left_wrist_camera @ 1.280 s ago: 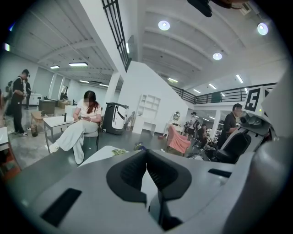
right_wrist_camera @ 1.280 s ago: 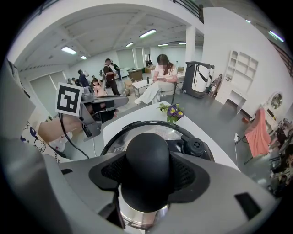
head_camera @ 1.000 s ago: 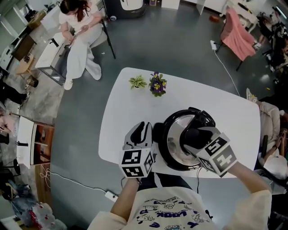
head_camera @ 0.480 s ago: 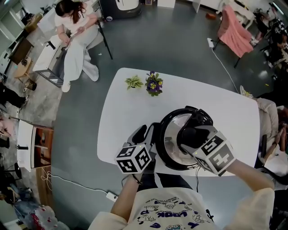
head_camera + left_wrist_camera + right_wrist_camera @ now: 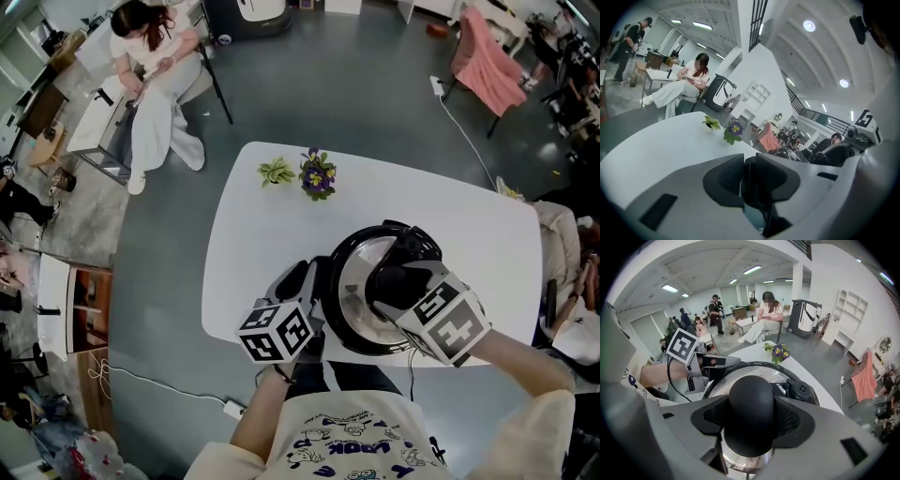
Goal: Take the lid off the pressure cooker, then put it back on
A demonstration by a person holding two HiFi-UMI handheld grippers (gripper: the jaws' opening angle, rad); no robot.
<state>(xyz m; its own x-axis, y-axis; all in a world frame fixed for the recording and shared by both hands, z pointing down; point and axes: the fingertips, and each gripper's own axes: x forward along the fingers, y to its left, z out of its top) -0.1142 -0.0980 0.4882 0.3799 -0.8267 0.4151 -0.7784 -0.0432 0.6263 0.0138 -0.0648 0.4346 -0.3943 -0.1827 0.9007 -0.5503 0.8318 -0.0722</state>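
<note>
The pressure cooker (image 5: 349, 292), black with a steel lid (image 5: 754, 376), stands near the front edge of the white table (image 5: 253, 234). My right gripper (image 5: 389, 281) points steeply down, shut on the lid's round black knob (image 5: 751, 408), which fills the gap between its pads. My left gripper (image 5: 302, 279) is at the cooker's left side, its jaws closing on the black side handle (image 5: 753, 187), and both pads touch it. In the right gripper view the left gripper (image 5: 710, 363) reaches the cooker's rim from the left. The lid sits on the pot.
Two small potted plants (image 5: 277, 172) (image 5: 319, 176) stand at the table's far edge. The black pressure valve (image 5: 801, 391) is on the lid beyond the knob. A cable (image 5: 410, 375) hangs off the front edge. A seated person (image 5: 155, 84) is far off to the left.
The left gripper has rolled, its marker cube now tilted, and it sits slightly lower at the cooker's side. The right gripper has stayed on the knob.
</note>
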